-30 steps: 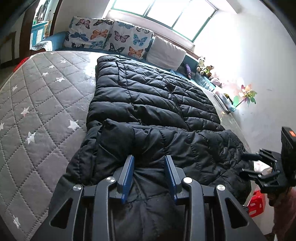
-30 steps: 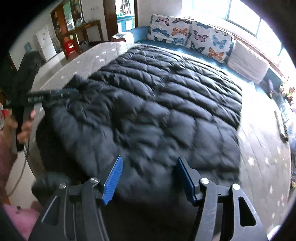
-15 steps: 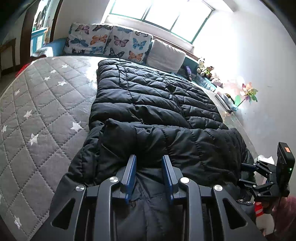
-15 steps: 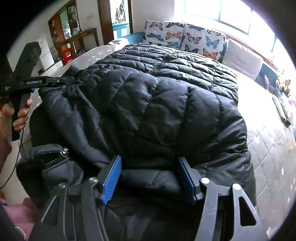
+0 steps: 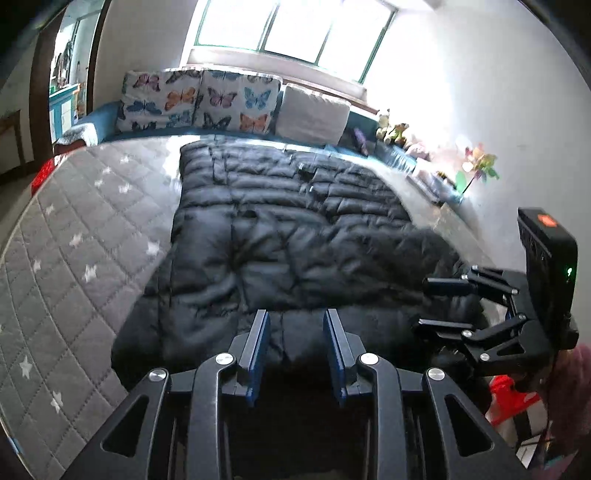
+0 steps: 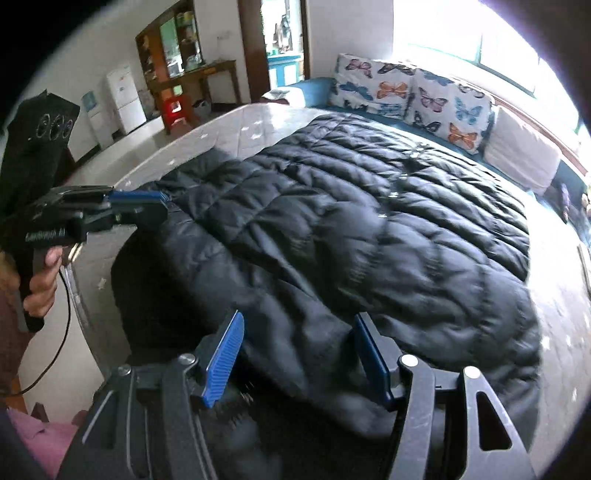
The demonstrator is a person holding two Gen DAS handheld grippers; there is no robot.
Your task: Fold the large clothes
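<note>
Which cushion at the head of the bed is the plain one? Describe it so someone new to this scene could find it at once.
Start at the bed with the grey star-quilted cover, where the black puffer coat is spread out. Along its far edge, under the window, stands a row of cushions. The plain white cushion is at the right end, beside two butterfly-print cushions, and carries no pattern.

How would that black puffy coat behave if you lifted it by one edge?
The coat would probably flop and sag, since it drapes limply off the bed edge. Its quilted puffs suggest it is light for its bulk. The shiny shell looks slippery.
</note>
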